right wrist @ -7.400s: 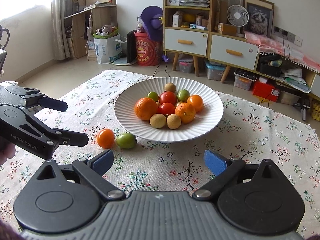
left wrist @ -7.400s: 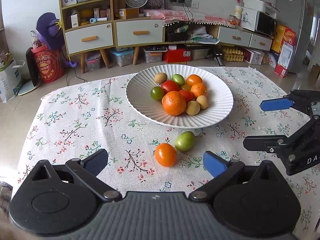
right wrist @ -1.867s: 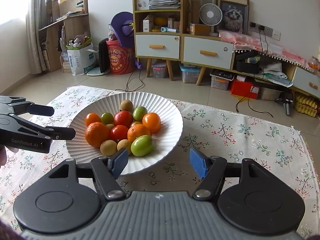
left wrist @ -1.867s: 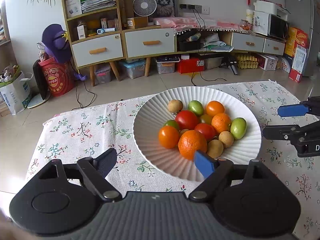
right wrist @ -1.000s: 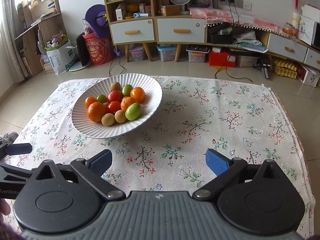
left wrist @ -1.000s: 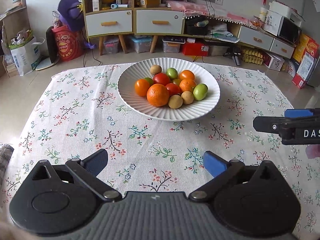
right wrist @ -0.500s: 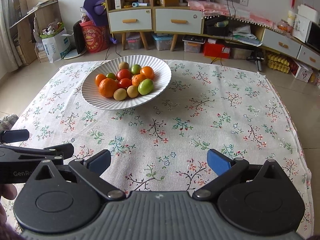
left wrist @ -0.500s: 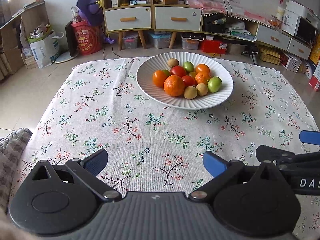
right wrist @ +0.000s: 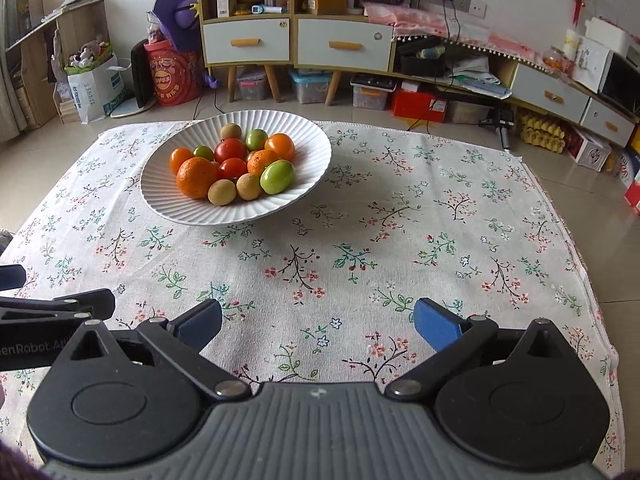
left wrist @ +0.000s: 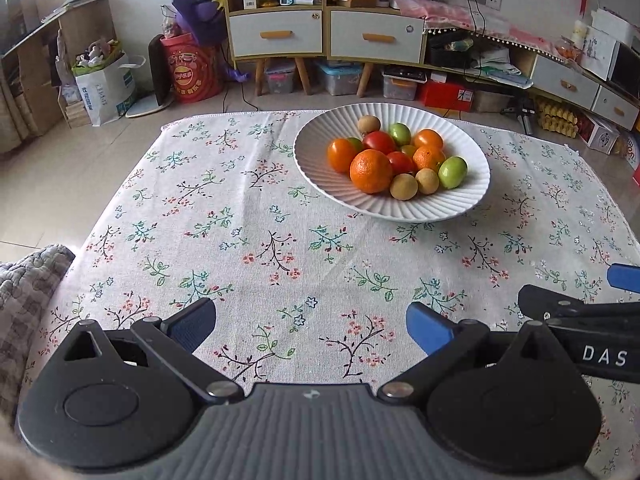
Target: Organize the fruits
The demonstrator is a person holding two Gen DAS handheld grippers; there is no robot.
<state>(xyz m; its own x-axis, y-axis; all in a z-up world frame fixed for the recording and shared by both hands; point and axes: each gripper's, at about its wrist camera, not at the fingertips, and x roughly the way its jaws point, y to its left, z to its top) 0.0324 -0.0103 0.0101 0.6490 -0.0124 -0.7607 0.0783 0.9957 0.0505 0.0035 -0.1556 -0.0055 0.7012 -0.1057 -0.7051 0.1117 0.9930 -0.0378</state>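
Floral-printed cloth covers the whole tabletop (left wrist: pixel 256 216), and behind it stand low white cabinets with yellow handles (right wrist: pixel 296 40) in a crowded living room. On the far half of the tabletop sits the wide white ribbed plate (right wrist: pixel 168 204), and all the fruits (right wrist: pixel 234 168) I can see lie heaped in it: oranges, red tomatoes, green plums and small brown round ones. No fruit lies on the cloth.

Near the front edge, the left gripper (left wrist: pixel 310 322) hangs over the cloth with its blue pads wide apart and nothing between them. The right gripper (right wrist: pixel 318 320) hangs beside it, also spread and empty.

I judge the sorting is nearly finished or finished. Should one fruit need moving, these are light and round, so they roll easily. The tomatoes are soft and will bruise. It is better to close the pads gently across the widest middle.
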